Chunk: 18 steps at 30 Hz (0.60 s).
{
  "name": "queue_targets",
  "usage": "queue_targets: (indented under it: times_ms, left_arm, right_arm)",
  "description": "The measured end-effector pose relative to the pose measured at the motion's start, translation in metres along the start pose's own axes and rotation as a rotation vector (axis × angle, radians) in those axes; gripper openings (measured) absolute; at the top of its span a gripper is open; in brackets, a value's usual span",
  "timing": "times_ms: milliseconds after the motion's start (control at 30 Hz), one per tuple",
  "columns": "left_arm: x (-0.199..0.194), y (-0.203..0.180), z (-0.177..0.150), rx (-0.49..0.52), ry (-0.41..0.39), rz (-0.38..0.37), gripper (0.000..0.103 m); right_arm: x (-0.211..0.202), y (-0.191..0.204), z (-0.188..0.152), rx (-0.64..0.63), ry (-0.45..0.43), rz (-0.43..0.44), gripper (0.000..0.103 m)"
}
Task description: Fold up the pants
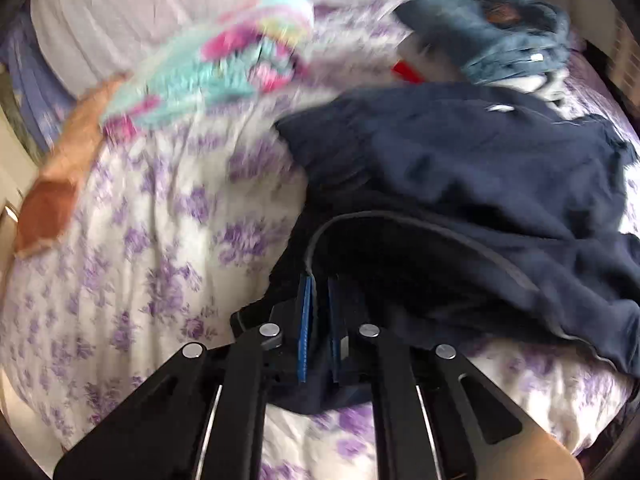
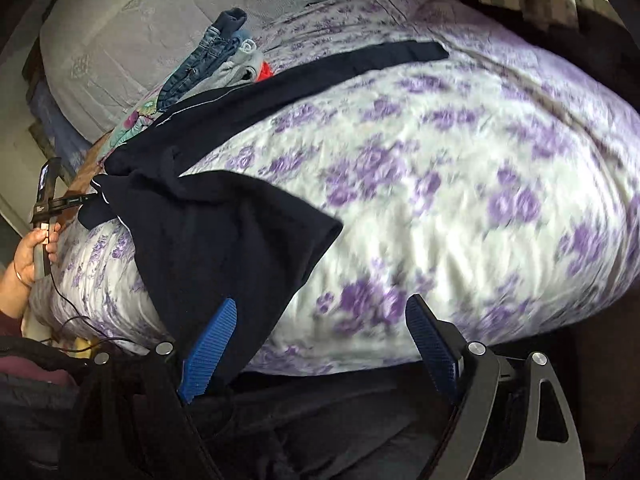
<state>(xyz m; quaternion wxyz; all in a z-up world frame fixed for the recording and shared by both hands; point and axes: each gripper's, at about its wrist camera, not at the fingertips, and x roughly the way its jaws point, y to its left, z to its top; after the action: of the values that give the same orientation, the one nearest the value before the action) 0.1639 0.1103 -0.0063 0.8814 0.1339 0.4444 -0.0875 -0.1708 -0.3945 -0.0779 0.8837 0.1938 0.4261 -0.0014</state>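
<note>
We were early in the fold: the navy pants (image 2: 224, 216) lay spread across the floral bed (image 2: 460, 184), one leg stretched toward the far side, the other bunched near us. Our left gripper (image 1: 318, 312) was clamped on the pants' edge, angled steeply down. Our right gripper (image 2: 320, 344) stood wide with nothing held, its left finger just over the nearer leg. Next, we judged, it needed a grip there to flatten the leg.

The left tool (image 1: 320, 300) is pinched tight on dark cloth. The right tool (image 2: 320, 312) stands wide open, holding nothing. A hand (image 2: 30, 256) grips the left tool's handle.
</note>
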Motion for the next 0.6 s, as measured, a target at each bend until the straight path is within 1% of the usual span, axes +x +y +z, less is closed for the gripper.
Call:
queue_targets:
  times_ms: [33, 100, 133, 167, 200, 233, 267, 300, 333, 367, 400, 467, 567, 600]
  left_arm:
    - [-0.012, -0.006, -0.002, 0.021, -0.027, -0.02, 0.004]
    - [-0.037, -0.018, -0.008, 0.067, -0.074, -0.043, 0.004]
    - [-0.045, -0.022, -0.012, 0.085, -0.078, -0.059, 0.004]
    - [-0.05, -0.025, -0.018, 0.103, -0.076, -0.054, 0.004]
    - [-0.047, -0.025, -0.021, 0.106, -0.06, -0.049, 0.004]
    - [-0.043, -0.024, -0.025, 0.102, -0.042, -0.047, 0.004]
    - [-0.038, -0.023, -0.029, 0.096, -0.026, -0.039, 0.004]
    - [-0.033, -0.019, -0.034, 0.085, -0.015, -0.023, 0.004]
    - [-0.033, -0.018, -0.036, 0.075, -0.017, -0.022, 0.004]
    - [-0.035, -0.014, -0.037, 0.063, -0.024, -0.026, 0.004]
    - [-0.039, -0.012, -0.039, 0.057, -0.032, -0.027, 0.004]
    - [-0.047, -0.011, -0.04, 0.052, -0.045, -0.034, 0.004]
    - [-0.062, -0.022, -0.047, 0.087, -0.049, -0.06, 0.004]
    - [-0.069, -0.03, -0.054, 0.114, -0.04, -0.082, 0.004]
  right_arm:
    - [0.005, 0.002, -0.004, 0.0, 0.002, 0.011, 0.087]
    - [0.012, 0.007, -0.005, -0.003, 0.003, 0.026, 0.087]
    - [0.017, 0.012, -0.005, -0.009, -0.006, 0.042, 0.087]
    - [0.023, 0.017, -0.003, -0.02, -0.014, 0.041, 0.088]
    - [0.03, 0.022, -0.002, -0.042, -0.019, 0.02, 0.088]
    - [0.035, 0.029, 0.0, -0.075, -0.039, -0.032, 0.075]
    - [0.036, 0.037, 0.004, -0.11, -0.055, -0.078, 0.053]
    - [0.035, 0.043, 0.011, -0.144, -0.051, -0.056, 0.011]
    - [0.028, 0.044, 0.019, -0.146, -0.065, -0.046, 0.006]
    - [0.012, 0.046, 0.03, -0.162, -0.113, -0.012, 0.005]
    - [-0.003, 0.049, 0.041, -0.187, -0.158, -0.015, 0.005]
    - [-0.029, 0.05, 0.063, -0.219, -0.211, -0.014, 0.005]
    - [-0.087, 0.034, 0.116, -0.214, -0.336, -0.038, 0.005]
    - [-0.099, 0.026, 0.126, -0.199, -0.351, -0.045, 0.005]
